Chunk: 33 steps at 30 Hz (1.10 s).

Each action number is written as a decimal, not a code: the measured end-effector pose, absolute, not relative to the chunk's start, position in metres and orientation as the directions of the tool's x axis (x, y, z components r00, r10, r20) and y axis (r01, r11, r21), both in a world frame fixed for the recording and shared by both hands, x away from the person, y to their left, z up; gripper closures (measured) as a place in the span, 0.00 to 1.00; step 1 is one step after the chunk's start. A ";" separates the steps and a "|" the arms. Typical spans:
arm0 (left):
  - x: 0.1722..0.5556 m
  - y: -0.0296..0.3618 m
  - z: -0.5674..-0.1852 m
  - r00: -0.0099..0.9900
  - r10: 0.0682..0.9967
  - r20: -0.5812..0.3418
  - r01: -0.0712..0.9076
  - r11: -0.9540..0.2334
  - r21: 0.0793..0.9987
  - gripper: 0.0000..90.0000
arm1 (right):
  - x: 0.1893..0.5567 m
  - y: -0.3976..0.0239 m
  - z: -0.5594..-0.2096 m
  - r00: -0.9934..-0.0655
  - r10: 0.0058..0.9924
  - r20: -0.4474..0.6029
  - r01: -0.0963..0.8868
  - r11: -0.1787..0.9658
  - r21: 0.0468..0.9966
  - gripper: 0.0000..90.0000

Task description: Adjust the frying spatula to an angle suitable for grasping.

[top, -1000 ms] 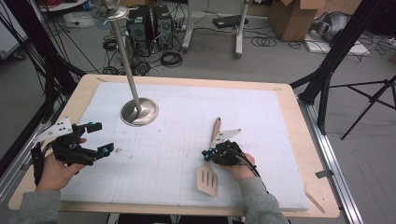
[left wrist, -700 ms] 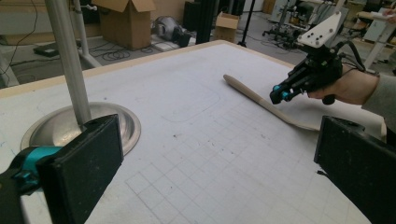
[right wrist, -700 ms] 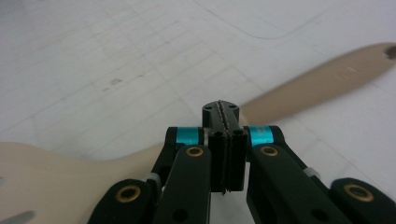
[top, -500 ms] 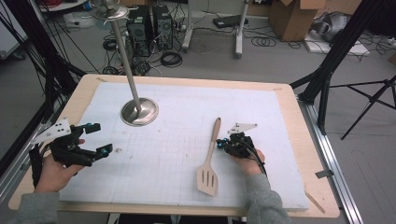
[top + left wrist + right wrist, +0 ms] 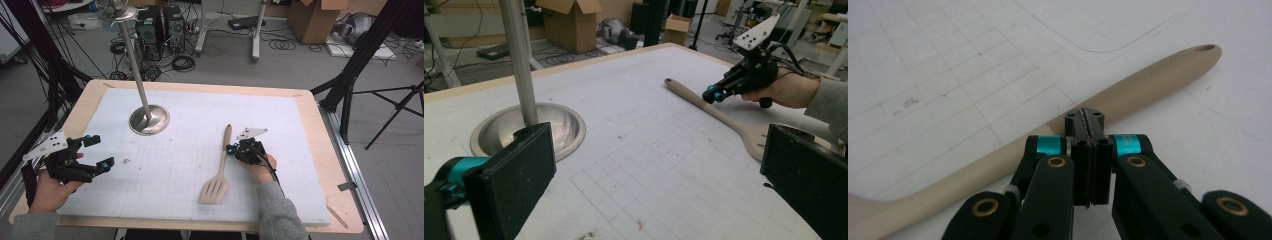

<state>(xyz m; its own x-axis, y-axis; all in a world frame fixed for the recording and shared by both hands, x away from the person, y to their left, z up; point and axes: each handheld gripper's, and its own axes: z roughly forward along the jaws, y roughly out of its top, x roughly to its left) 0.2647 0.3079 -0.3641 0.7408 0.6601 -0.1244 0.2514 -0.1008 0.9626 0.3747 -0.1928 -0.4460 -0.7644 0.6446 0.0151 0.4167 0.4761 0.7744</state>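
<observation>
I am holding my right gripper low over the white mat, its jaws pressed together with nothing between them, the tips just beside the handle of the beige slotted spatula; whether they touch it I cannot tell. The spatula is lying flat on the mat, right of centre, blade towards me and handle pointing away. I am keeping my left gripper at the mat's left edge, jaws spread wide and empty. A metal stand is standing well apart from the spatula, far left.
</observation>
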 end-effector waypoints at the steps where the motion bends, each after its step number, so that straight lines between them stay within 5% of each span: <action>1: 0.264 0.309 -0.364 0.739 0.662 -0.125 0.254 -0.102 0.962 0.02 | 0.376 -0.192 -0.446 -0.768 0.640 0.014 0.413 0.478 0.775 1.00; 33: 0.227 0.343 -0.365 0.661 0.741 -0.118 0.263 -0.081 0.961 0.02 | 0.403 -0.143 -0.449 -0.819 0.573 0.020 0.366 0.495 0.788 1.00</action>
